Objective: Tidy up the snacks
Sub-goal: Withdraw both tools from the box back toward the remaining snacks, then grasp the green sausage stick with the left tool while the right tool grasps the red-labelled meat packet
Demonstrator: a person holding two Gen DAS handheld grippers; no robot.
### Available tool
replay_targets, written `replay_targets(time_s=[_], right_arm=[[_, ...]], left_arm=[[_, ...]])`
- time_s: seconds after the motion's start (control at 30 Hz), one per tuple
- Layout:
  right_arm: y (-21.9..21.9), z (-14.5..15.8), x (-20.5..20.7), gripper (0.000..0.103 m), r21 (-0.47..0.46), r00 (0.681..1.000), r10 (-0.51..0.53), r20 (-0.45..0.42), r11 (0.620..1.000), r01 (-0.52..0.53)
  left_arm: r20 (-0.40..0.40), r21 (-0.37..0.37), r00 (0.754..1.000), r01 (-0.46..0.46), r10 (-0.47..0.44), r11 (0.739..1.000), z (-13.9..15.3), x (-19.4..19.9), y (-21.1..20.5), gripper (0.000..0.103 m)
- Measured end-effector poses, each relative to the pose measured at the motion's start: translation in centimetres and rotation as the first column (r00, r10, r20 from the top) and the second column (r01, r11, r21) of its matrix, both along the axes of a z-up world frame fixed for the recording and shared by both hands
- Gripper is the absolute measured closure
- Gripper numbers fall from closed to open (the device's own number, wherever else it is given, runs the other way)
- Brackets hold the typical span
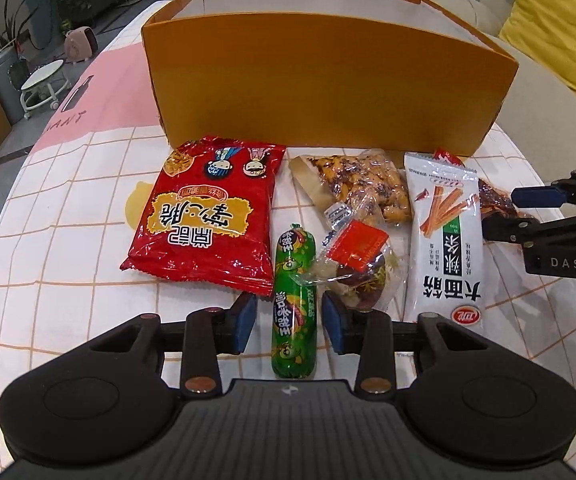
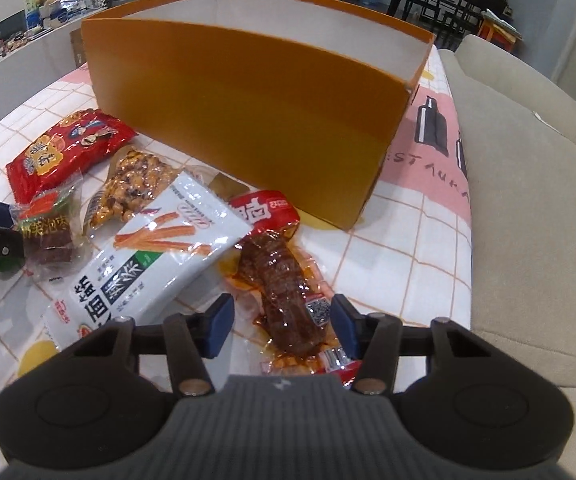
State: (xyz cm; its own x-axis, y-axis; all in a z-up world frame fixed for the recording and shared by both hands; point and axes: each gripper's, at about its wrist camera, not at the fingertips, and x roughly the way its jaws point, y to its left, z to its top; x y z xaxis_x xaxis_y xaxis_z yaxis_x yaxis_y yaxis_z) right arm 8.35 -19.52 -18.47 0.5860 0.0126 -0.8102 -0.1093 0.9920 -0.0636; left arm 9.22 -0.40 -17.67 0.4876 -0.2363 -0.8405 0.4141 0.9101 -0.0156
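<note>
An open orange box (image 1: 320, 88) stands at the back of the table; it also shows in the right wrist view (image 2: 248, 112). In front of it lie a red chip bag (image 1: 208, 212), a green sausage (image 1: 294, 300), a clear bag of nuts (image 1: 360, 184), a small clear pack of dates (image 1: 360, 264), a white spicy-strip bag (image 1: 444, 236) and a red meat pack (image 2: 284, 280). My left gripper (image 1: 290, 324) is open, its pads on either side of the sausage. My right gripper (image 2: 282, 320) is open, straddling the meat pack.
The table carries a checked cloth (image 1: 68, 208) with pink patches. A beige sofa (image 2: 528, 220) runs along the right side, with a yellow cushion (image 1: 560, 24). A stool (image 1: 44, 84) and plants stand on the floor at left.
</note>
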Motion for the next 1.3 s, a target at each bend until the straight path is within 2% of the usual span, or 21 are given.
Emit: replay_targets(time_s=[0.03, 0.1, 0.27, 0.3, 0.43, 0.57, 0.87, 1.03, 1.13, 1.3], right_arm=[[-0.1, 0.0, 0.0, 0.053, 0.0, 1.0, -0.005, 0.001, 1.0, 0.005], [0.0, 0.0, -0.1, 0.057, -0.01, 1.0, -0.01, 0.009, 1.0, 0.01], [1.0, 0.0, -0.3, 0.063, -0.059, 1.0, -0.003, 0.016, 0.998, 0.004], [1.3, 0.1, -0.4, 0.072, -0.071, 1.0, -0.002, 0.016, 0.997, 0.003], [1.9, 0.3, -0.7, 0.072, -0.093, 1.0, -0.008, -0.005, 0.996, 0.007], [2.0, 0.8, -1.3, 0.077, -0.085, 0.998, -0.057, -0.013, 0.995, 0.056], [1.3, 2.9, -2.8, 0.082, 0.043, 0.979, -0.192, -0.067, 0.98, 0.195], [1.7, 3.6, -4.0, 0.082, 0.126, 0.956, -0.254, -0.148, 0.954, 0.273], [2.4, 3.7, -4.8, 0.08, 0.201, 0.954, -0.24, -0.182, 0.94, 0.275], [3.1, 2.8, -5.5, 0.07, 0.279, 0.966, -0.157, -0.204, 0.937, 0.211]], left_arm=[[0.002, 0.003, 1.0, 0.003, -0.003, 1.0, 0.0, -0.1, -0.1, 0.066], [0.005, 0.008, 1.0, 0.011, -0.011, 1.0, 0.0, -0.4, -0.3, 0.078], [0.002, 0.016, 1.0, 0.001, -0.001, 1.0, 0.2, -0.8, -0.7, 0.079], [-0.004, 0.011, 1.0, -0.006, 0.006, 1.0, 0.2, -0.8, -0.7, 0.079], [-0.03, -0.008, 0.999, -0.029, 0.028, 1.0, 0.5, -1.3, -0.4, 0.079], [-0.039, -0.026, 0.998, -0.041, 0.04, 0.999, 1.3, -2.2, -0.1, 0.079], [-0.065, -0.082, 0.995, -0.084, 0.079, 0.993, 3.2, -3.6, 0.8, 0.079], [-0.104, -0.085, 0.989, -0.11, 0.101, 0.99, 3.4, -4.4, 1.3, 0.079], [-0.123, -0.079, 0.987, -0.11, 0.1, 0.991, 3.1, -4.8, 1.4, 0.079], [-0.136, -0.073, 0.985, -0.114, 0.103, 0.991, 2.5, -5.1, 1.9, 0.079]])
